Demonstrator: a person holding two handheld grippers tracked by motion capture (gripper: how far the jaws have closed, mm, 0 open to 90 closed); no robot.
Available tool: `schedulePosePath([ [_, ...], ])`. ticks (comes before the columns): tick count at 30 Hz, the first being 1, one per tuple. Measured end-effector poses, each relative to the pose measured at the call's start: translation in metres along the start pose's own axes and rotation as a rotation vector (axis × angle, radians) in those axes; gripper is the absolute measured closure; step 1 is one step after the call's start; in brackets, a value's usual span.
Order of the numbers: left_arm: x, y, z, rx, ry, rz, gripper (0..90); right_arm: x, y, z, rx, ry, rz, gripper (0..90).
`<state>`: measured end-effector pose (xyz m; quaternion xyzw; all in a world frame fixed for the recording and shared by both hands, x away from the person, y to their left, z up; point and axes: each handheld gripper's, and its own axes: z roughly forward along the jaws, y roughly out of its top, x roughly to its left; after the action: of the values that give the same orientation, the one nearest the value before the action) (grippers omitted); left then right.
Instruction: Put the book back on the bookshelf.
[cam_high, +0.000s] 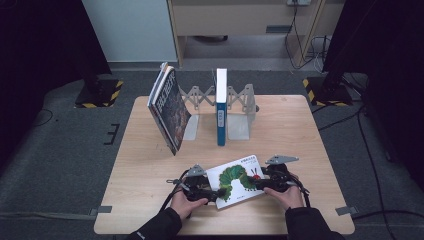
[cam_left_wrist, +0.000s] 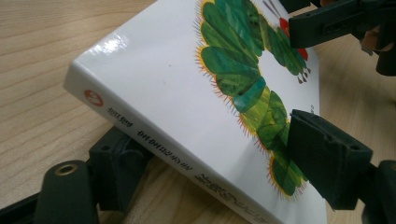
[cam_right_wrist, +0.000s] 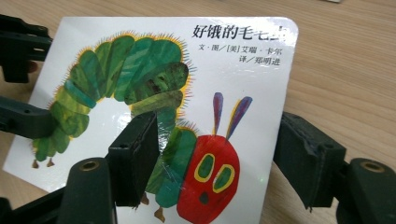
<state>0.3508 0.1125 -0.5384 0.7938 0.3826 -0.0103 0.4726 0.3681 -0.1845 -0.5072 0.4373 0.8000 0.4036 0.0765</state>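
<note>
White and glossy, the caterpillar board book (cam_high: 240, 179) lay tilted at the table's (cam_high: 150, 165) near edge, its long axis running left to right, left gripper (cam_high: 212, 193) pinching its left end, right gripper (cam_high: 259, 183) straddling its right end, grip uncertain.

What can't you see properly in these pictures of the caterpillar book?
- High view: the small print on the caterpillar book is too small to read.
- High view: the fingertips of the left gripper and right gripper are too small and dark to tell their grip.
- Left gripper view: the book's near corner is cut off by the bottom edge.
- Right gripper view: the caterpillar's body is partly hidden behind one jaw.
- High view: the blue book has a spine label too small to read.
</note>
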Motion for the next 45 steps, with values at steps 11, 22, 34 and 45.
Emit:
schedulePosePath([
  [11, 0.000, 0.000, 0.000, 0.000, 0.006, -0.001, 23.7, -0.002, -0.005, 0.006, 0.043, -0.030, 0.021, 32.7],
  [22, 0.001, 0.005, -0.002, 0.005, 0.012, -0.069, 29.6, -0.002, -0.004, 0.007, 0.026, -0.025, 0.025, 34.0],
  [34, -0.004, 0.014, -0.006, -0.042, -0.010, -0.015, 41.6, -0.003, -0.001, 0.003, -0.014, 0.023, 0.042, 35.6],
  [45, -0.005, 0.029, -0.013, -0.120, 0.007, 0.029, 53.4, -0.004, 0.002, -0.003, -0.091, 0.014, 0.032, 40.1],
])
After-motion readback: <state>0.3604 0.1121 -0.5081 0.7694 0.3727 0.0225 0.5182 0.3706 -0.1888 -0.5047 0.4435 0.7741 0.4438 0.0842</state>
